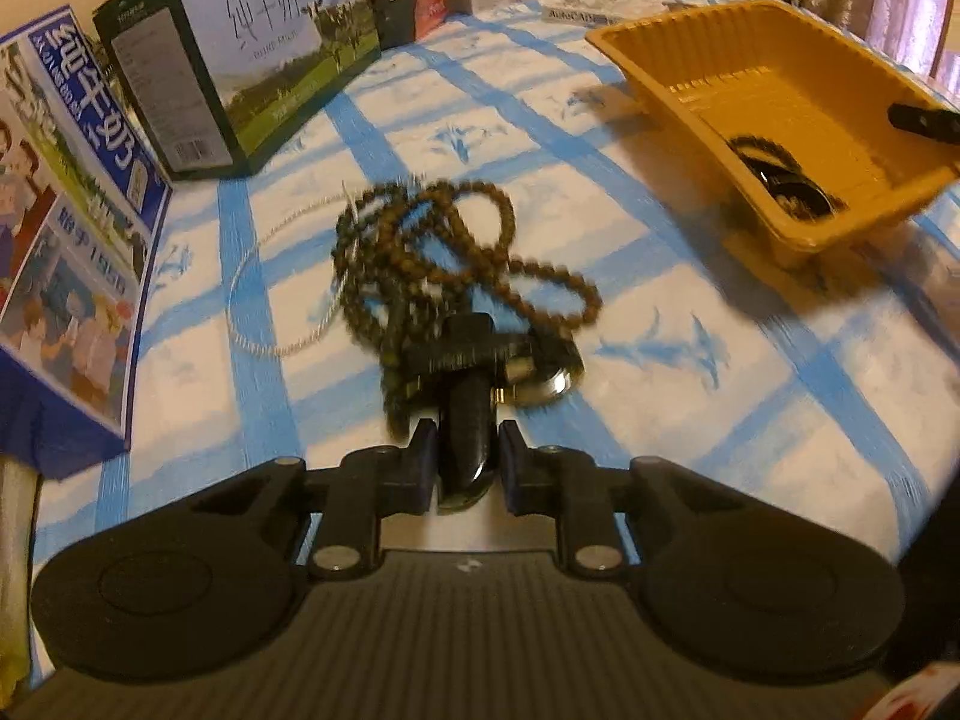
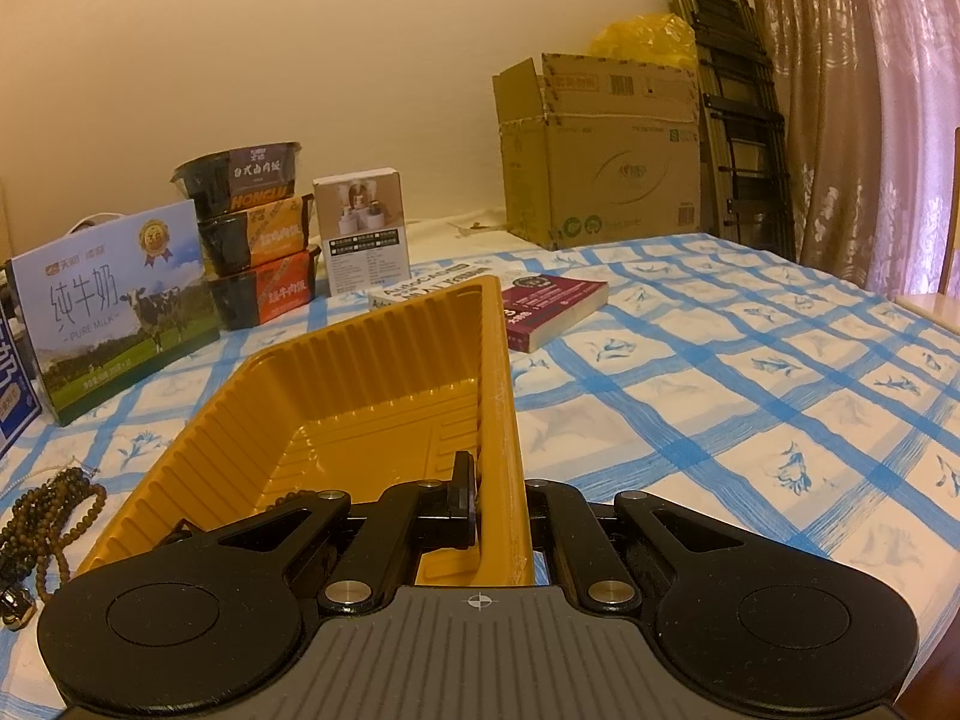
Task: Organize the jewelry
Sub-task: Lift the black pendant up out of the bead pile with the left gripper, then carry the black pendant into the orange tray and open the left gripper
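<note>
A black watch (image 1: 540, 387) lies against a tangle of brown bead strings (image 1: 444, 246) and a thin pale chain (image 1: 264, 324) on the blue-checked cloth. Its black strap (image 1: 465, 450) runs back between the pads of my left gripper (image 1: 467, 450), which is shut on it. A yellow plastic tray (image 1: 672, 78) stands tilted to the right, with dark beads and a shiny black piece (image 1: 780, 177) in its low corner. My right gripper (image 2: 495, 483) is shut on the tray's right wall (image 2: 501, 396), one finger (image 2: 462, 495) inside and the other hidden outside. The bead strings (image 2: 54, 510) also show at left.
Milk cartons (image 1: 252, 54) and a blue printed box (image 1: 72, 210) stand at the left edge. Stacked food bowls (image 2: 252, 240), a small white box (image 2: 366, 234), books (image 2: 552, 306), a cardboard box (image 2: 600, 162), a folded ladder (image 2: 738, 120) and a curtain lie beyond the tray.
</note>
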Demonstrator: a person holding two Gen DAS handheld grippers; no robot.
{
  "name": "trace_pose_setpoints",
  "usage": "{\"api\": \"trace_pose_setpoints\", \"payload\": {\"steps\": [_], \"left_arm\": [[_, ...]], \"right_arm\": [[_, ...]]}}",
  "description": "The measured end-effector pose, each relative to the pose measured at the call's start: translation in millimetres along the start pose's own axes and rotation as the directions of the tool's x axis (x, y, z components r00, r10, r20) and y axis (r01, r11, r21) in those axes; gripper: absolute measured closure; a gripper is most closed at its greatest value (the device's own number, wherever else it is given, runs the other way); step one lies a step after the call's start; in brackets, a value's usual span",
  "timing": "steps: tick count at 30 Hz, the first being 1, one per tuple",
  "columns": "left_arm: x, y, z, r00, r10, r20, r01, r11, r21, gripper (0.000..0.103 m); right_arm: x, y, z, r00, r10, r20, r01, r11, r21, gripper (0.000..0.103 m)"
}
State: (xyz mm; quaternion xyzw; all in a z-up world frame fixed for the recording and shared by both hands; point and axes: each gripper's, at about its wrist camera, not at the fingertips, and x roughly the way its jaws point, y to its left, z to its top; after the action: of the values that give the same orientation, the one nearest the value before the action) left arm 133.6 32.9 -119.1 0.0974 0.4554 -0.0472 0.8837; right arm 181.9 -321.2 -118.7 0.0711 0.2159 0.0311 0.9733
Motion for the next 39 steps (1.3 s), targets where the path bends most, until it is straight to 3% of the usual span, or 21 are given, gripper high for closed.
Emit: {"api": "trace_pose_setpoints", "payload": {"steps": [5,8,11,13,14,20,24,28,31,39], "left_arm": [[-15,8,-17,0.998,-0.04,-0.047,0.039,0.999,-0.031,0.083],[-12,7,-14,0.999,-0.04,-0.036,0.039,0.998,-0.043,0.072],[-2,5,-7,0.999,-0.037,-0.026,0.035,0.998,-0.056,0.07],[2,6,-5,0.999,-0.036,-0.02,0.035,0.997,-0.068,0.074],[2,7,-4,0.999,-0.043,-0.014,0.042,0.996,-0.073,0.083],[-11,7,-6,0.999,-0.04,-0.005,0.039,0.996,-0.084,0.083],[-36,5,6,0.997,-0.062,0.054,0.067,0.993,-0.099,0.083],[-52,-5,32,0.984,-0.117,0.13,0.13,0.987,-0.097,0.083],[-55,-23,56,0.963,-0.188,0.193,0.209,0.973,-0.098,0.083],[-28,-97,111,0.934,-0.28,0.22,0.308,0.946,-0.104,0.083]], "right_arm": [[0,4,2,1.0,-0.001,0.004,0.001,1.0,-0.01,0.099],[-1,5,3,1.0,-0.002,0.007,0.002,1.0,-0.015,0.099],[0,6,3,1.0,-0.002,0.005,0.002,1.0,-0.016,0.099],[0,6,3,1.0,-0.002,0.004,0.002,1.0,-0.017,0.099],[-1,6,3,1.0,-0.002,0.004,0.002,1.0,-0.017,0.099],[0,7,3,1.0,-0.003,0.004,0.003,1.0,-0.012,0.099],[0,7,3,1.0,-0.004,0.005,0.004,1.0,-0.012,0.099],[-1,8,4,1.0,-0.008,0.006,0.008,1.0,-0.018,0.099],[-1,9,6,1.0,-0.013,0.004,0.013,1.0,-0.023,0.099],[-2,10,8,1.0,-0.017,-0.003,0.017,1.0,-0.024,0.099]]}}
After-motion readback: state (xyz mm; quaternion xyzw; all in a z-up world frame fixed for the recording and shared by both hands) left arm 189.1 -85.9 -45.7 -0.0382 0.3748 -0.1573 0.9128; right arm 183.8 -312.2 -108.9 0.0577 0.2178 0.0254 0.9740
